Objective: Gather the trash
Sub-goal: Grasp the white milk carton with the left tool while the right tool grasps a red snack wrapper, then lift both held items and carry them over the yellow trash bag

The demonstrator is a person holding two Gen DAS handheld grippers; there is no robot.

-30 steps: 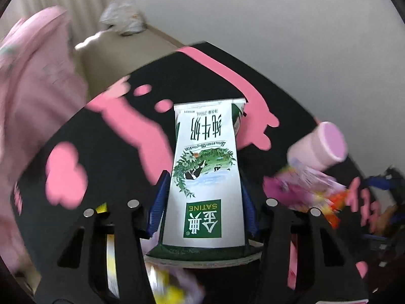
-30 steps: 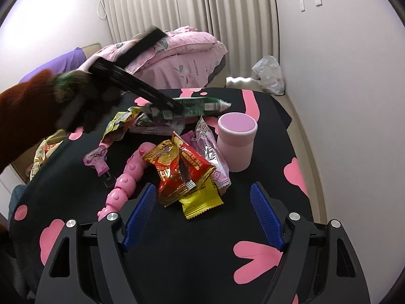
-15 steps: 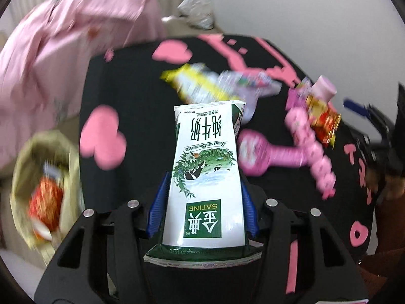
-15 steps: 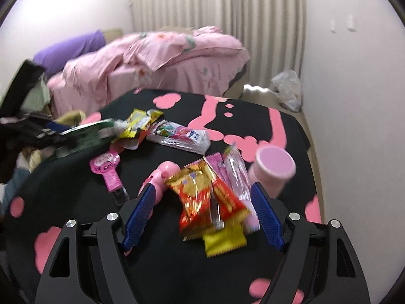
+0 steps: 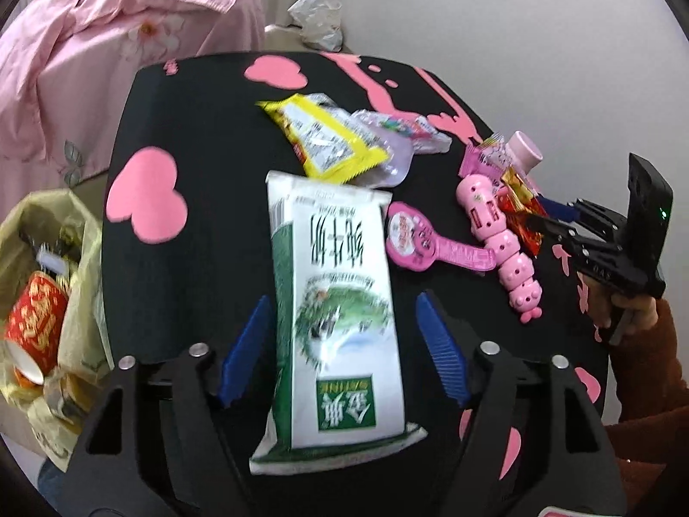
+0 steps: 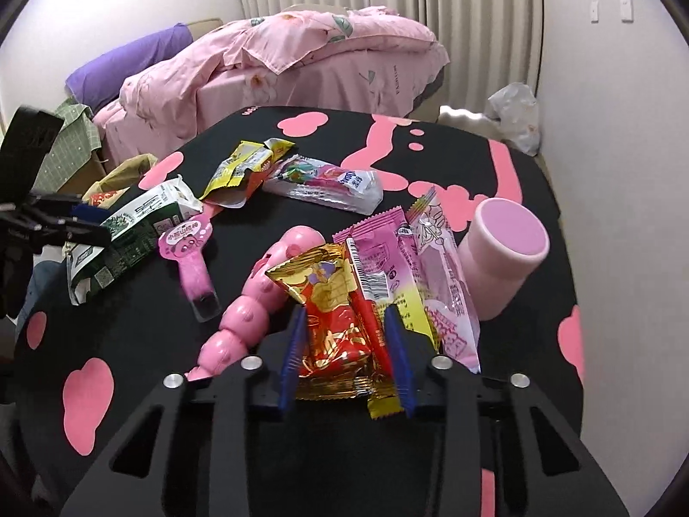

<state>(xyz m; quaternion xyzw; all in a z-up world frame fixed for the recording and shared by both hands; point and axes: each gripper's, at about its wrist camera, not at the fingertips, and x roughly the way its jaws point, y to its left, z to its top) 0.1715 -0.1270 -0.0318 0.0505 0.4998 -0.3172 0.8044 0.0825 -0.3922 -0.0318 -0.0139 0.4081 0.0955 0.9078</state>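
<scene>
Right wrist view: right gripper [image 6: 346, 344] pinches the red-gold wrapper [image 6: 333, 323]; left gripper [image 5: 340, 344], fingers apart around the milk carton [image 5: 336, 314], should clear the table's [image 5: 193, 138] left edge toward the trash bag [image 5: 73, 232].

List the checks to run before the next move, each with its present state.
1. Right hand-held gripper closed on the red-gold wrapper: ok.
2. Only one wrapper in that grip: cannot tell; a yellow wrapper pokes out beside it.
3. Left hand-held gripper gripping the milk carton: not ok; both pads appear to stand clear of its sides.
4. Carton above the trash bag: not ok; it appears over the table, with the bag off to the left.
5. Bag mouth open: ok.
</scene>
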